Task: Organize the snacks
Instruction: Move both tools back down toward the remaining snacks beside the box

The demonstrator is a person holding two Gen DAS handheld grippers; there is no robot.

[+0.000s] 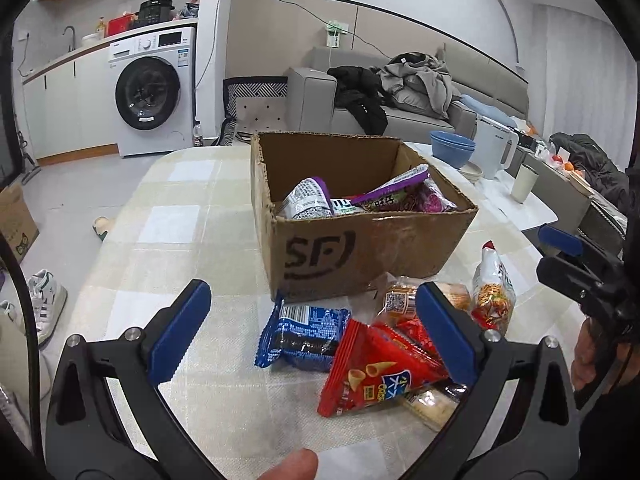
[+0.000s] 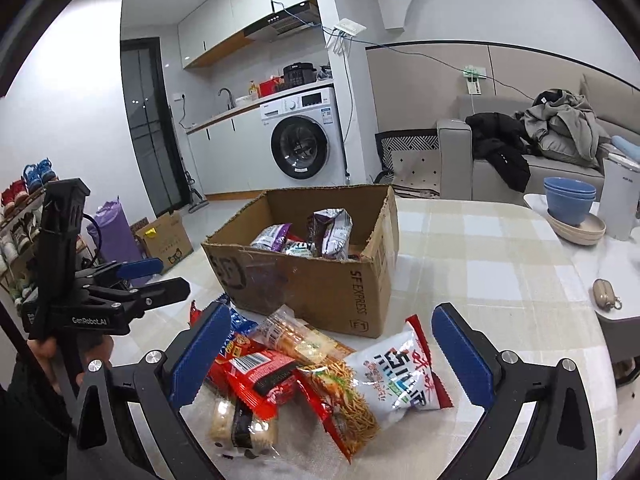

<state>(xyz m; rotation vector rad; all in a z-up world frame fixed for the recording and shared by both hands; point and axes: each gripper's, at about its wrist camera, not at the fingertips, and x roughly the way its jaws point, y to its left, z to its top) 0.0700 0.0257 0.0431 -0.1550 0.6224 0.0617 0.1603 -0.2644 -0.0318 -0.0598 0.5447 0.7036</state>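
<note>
On your checked table (image 1: 172, 216), snack packets (image 2: 304, 376) lie before the cardboard box (image 1: 360, 248); your left gripper (image 1: 312, 340) and right gripper (image 2: 332, 356) both hover with jaws spread.

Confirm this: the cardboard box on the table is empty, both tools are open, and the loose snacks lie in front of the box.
The box is not empty: the right wrist view shows purple-and-silver snack packs already inside it. The rest stands: the left tool and right tool are open, and loose snacks lie on the table in front of the box.

Cardboard box (image 2: 320, 276) reads "SF EXPRESS"; left gripper (image 2: 132, 280) reads "GenRobot.AI".
</note>
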